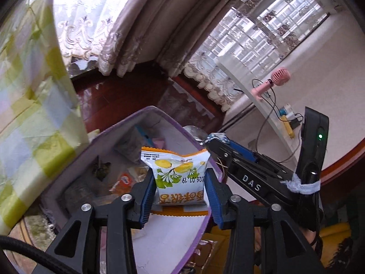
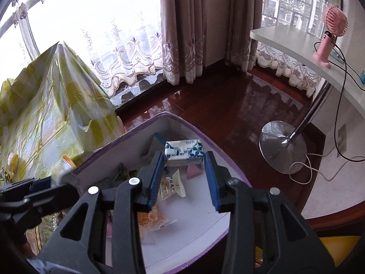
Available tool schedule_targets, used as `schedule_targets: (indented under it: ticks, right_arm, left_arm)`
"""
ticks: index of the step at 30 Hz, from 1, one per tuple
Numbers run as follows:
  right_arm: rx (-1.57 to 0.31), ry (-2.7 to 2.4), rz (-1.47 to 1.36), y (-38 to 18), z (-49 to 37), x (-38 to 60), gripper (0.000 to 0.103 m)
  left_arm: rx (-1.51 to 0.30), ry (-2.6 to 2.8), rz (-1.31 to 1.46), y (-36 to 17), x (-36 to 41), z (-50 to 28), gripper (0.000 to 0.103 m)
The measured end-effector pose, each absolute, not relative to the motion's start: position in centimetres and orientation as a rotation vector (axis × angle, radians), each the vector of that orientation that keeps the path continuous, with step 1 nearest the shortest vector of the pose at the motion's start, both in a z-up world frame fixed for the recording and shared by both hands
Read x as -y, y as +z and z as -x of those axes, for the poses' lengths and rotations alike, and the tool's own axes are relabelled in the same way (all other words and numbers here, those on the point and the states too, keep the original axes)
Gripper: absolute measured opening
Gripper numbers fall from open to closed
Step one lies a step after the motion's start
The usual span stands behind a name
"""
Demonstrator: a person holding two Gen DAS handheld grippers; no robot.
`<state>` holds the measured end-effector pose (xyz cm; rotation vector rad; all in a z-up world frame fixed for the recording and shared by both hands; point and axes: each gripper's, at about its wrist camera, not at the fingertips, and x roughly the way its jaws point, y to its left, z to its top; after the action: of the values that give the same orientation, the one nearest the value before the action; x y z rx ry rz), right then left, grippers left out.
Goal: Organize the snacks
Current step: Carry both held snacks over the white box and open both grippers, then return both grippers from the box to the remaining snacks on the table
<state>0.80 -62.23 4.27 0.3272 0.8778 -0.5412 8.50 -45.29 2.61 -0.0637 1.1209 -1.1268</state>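
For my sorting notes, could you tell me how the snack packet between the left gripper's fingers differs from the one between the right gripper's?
The yellow-fruit packet in the left gripper is white with orange edges and green leaves; the blue-patterned packet at the right gripper is white and blue. The first stands tall between the fingers, printing upside down; the second lies wide and blocky near the tips. Both hang over the purple-rimmed box.

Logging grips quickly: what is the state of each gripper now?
Left gripper: closed on ginkgo snack packet.
Right gripper: blue-white packet between tips, grip unclear.
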Motion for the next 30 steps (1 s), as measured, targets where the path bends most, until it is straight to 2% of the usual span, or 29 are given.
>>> schedule_targets:
  ticks: [2, 9, 11, 22, 26, 30]
  right_arm:
    - [-0.866, -0.544, -0.332, 4.5, -0.7, 62.5, 0.046]
    - [-0.861, -0.510, -0.336, 4.7, -1.5, 61.5, 0.055]
    - [-0.859, -0.488, -0.327, 4.8, -1.8, 60.8, 0.061]
    - [-0.872, -0.361, -0.267, 5.8, -5.0, 55.3, 0.063]
    - [-0.874, -0.302, -0.240, 6.3, -6.3, 52.6, 0.070]
    - [-0.873, -0.245, -0.207, 6.8, -7.7, 49.8, 0.070]
  left_arm:
    - [-1.105, -1.130, 0.065, 2.8, 45.2, -8.3, 0.060]
    - [-1.079, -1.067, 0.078, 3.0, 43.1, -9.6, 0.060]
    - [-1.068, -1.041, 0.089, 3.0, 42.3, -10.1, 0.060]
    - [-0.958, -0.846, 0.116, 3.7, 35.8, -13.5, 0.060]
    - [-0.910, -0.756, 0.116, 4.0, 32.8, -14.8, 0.060]
    - [-0.886, -0.673, 0.156, 4.2, 29.1, -16.6, 0.060]
